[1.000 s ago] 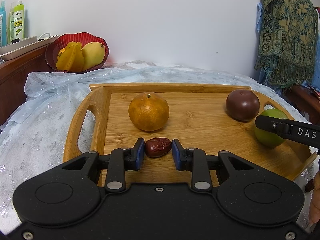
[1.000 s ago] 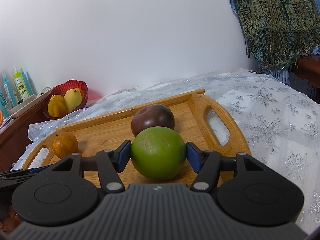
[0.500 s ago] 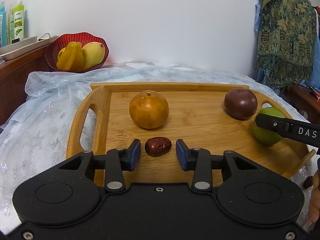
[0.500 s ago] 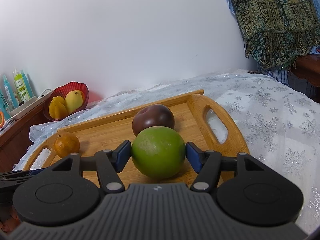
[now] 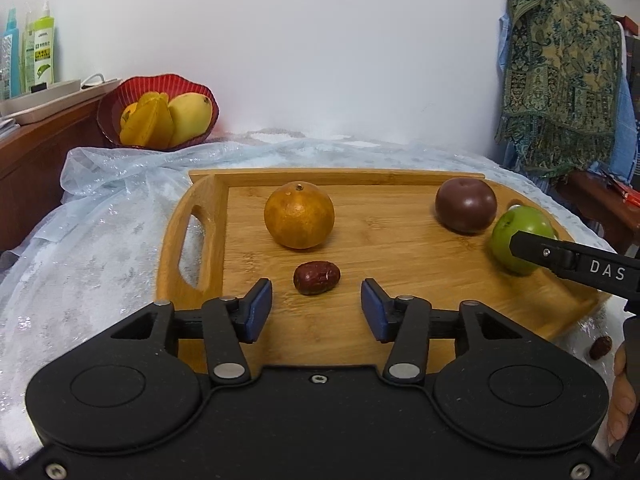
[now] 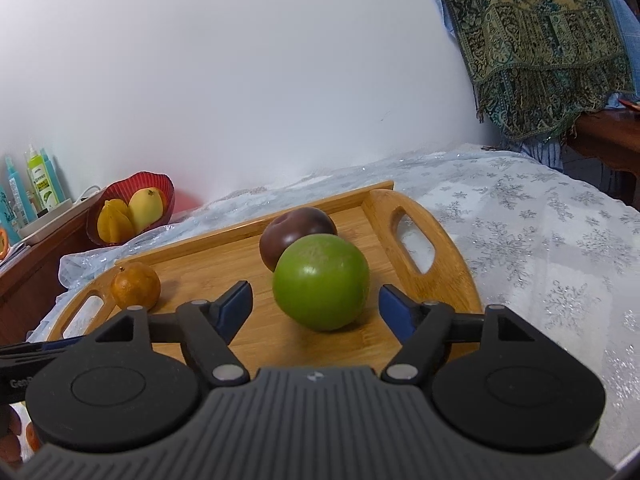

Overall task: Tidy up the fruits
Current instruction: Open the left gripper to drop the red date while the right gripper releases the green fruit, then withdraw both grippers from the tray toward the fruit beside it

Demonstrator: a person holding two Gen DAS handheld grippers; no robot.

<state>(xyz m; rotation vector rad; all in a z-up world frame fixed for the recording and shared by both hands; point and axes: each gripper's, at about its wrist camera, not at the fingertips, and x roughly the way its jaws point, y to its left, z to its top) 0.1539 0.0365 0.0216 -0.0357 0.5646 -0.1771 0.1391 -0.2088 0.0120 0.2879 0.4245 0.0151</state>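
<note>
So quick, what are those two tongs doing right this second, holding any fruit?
Left tongs: open, holding nothing; the red date lies free on the tray.
Right tongs: open, holding nothing; the green fruit sits between them, untouched.

"DAS" on right gripper [image 5: 576,266]

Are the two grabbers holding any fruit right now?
No. The left gripper is open, with the red date lying loose ahead of it. The right gripper is open around the green fruit, its pads not touching it.
</note>
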